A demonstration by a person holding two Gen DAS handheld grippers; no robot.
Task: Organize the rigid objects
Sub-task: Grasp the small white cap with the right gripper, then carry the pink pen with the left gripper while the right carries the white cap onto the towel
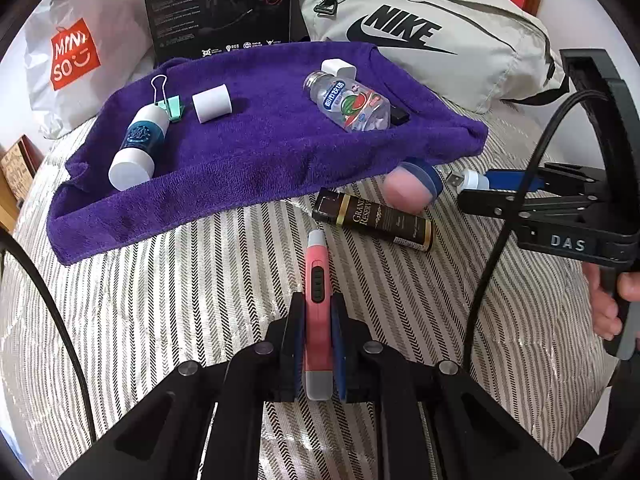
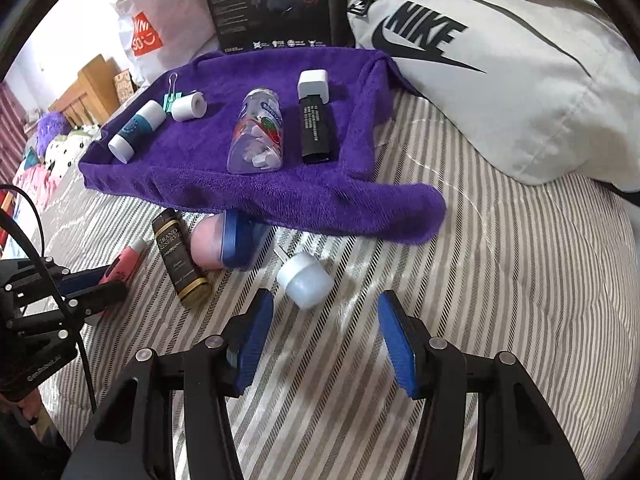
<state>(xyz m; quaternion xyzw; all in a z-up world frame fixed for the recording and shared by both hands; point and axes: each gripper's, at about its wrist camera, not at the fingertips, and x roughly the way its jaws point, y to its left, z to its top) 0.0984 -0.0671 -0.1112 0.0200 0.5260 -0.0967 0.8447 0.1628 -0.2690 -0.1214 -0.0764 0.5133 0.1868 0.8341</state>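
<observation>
My left gripper point(image 1: 317, 312) is shut on a pink utility knife point(image 1: 317, 280), low over the striped bedspread; it also shows in the right wrist view point(image 2: 120, 268). My right gripper point(image 2: 324, 320) is open and empty, just short of a small white USB light point(image 2: 306, 280). A purple towel point(image 1: 248, 168) holds a blue-white tube point(image 1: 138, 144), a green binder clip point(image 1: 170, 100), a white roll point(image 1: 212, 103), a clear candy bottle point(image 1: 348, 102), a white cube point(image 2: 313, 84) and a black box point(image 2: 316, 130).
A dark Grand Reserve box point(image 1: 374, 218) and a pink-blue case point(image 1: 412, 186) lie on the bedspread point(image 2: 480, 260) by the towel's front edge. A Nike bag point(image 2: 500, 60), a black carton point(image 1: 220, 4) and a Miniso bag point(image 1: 76, 56) stand behind.
</observation>
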